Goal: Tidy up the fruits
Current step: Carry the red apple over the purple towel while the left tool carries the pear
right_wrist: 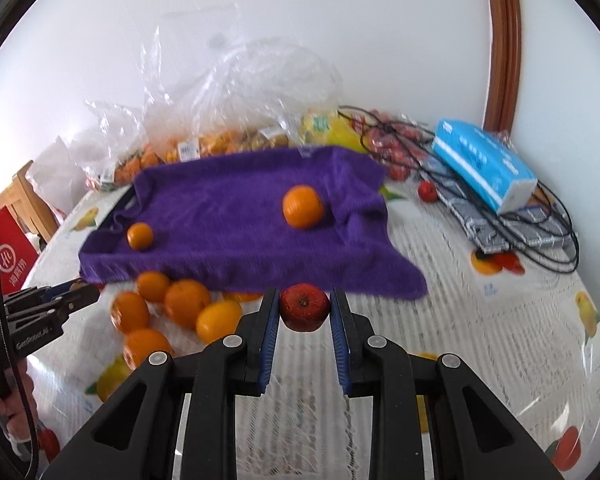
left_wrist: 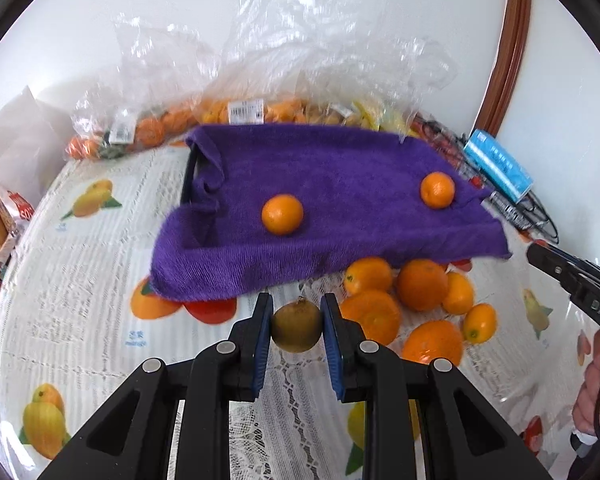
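Note:
My left gripper is shut on a brownish-green round fruit, held just in front of a purple towel draped over a tray. My right gripper is shut on a small red apple at the towel's near edge. Two oranges lie on the towel; in the right wrist view they show too. A pile of several oranges lies on the table by the towel's front, also seen in the right wrist view.
Clear plastic bags of oranges and other fruit stand behind the towel. A blue tissue pack lies on notebooks and black cables at the right. The fruit-print tablecloth covers the table. A red box sits at the left.

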`<action>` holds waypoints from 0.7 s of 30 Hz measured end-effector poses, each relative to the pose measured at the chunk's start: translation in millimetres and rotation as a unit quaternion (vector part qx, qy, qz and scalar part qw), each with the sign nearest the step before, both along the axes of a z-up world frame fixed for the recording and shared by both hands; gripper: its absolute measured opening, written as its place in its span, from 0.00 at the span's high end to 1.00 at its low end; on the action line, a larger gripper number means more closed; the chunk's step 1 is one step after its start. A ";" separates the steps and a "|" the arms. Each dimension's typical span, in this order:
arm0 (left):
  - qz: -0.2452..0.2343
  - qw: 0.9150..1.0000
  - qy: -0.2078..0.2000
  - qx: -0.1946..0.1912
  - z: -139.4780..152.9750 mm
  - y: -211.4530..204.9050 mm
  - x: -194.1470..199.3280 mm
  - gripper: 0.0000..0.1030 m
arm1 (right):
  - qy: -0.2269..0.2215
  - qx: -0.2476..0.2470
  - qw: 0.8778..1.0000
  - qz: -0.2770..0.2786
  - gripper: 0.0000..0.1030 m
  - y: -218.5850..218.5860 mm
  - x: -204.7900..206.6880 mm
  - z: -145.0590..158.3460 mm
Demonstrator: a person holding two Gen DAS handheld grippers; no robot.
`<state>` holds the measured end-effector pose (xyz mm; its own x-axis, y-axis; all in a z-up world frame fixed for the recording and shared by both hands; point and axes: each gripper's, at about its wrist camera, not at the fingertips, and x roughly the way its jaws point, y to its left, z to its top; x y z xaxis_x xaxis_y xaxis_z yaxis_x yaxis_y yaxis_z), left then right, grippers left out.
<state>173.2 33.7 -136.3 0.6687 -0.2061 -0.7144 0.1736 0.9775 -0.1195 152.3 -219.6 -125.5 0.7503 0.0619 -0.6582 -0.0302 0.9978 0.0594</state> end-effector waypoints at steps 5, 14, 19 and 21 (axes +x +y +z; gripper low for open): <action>0.002 1.000 -0.025 -0.004 26.6 1.8 0.8 0.77 | -0.021 0.002 1.000 0.006 0.75 9.5 7.6 18.9; 0.018 0.999 -0.051 -0.003 50.9 1.7 28.9 0.77 | -0.041 0.011 0.999 0.015 0.75 20.5 32.1 39.2; 0.032 0.998 -0.060 0.000 54.2 4.1 48.2 0.77 | -0.043 0.018 0.999 0.019 0.75 23.0 52.4 38.2; 0.036 0.998 -0.061 -0.003 55.4 4.8 56.1 0.77 | -0.043 0.021 0.999 0.020 0.75 23.9 60.1 38.1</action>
<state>229.3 38.5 -80.9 0.7633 -0.1588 -0.6262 0.1169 0.9873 -0.1080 212.4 -195.6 -87.4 0.8006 0.1190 -0.5873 -0.0770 0.9924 0.0961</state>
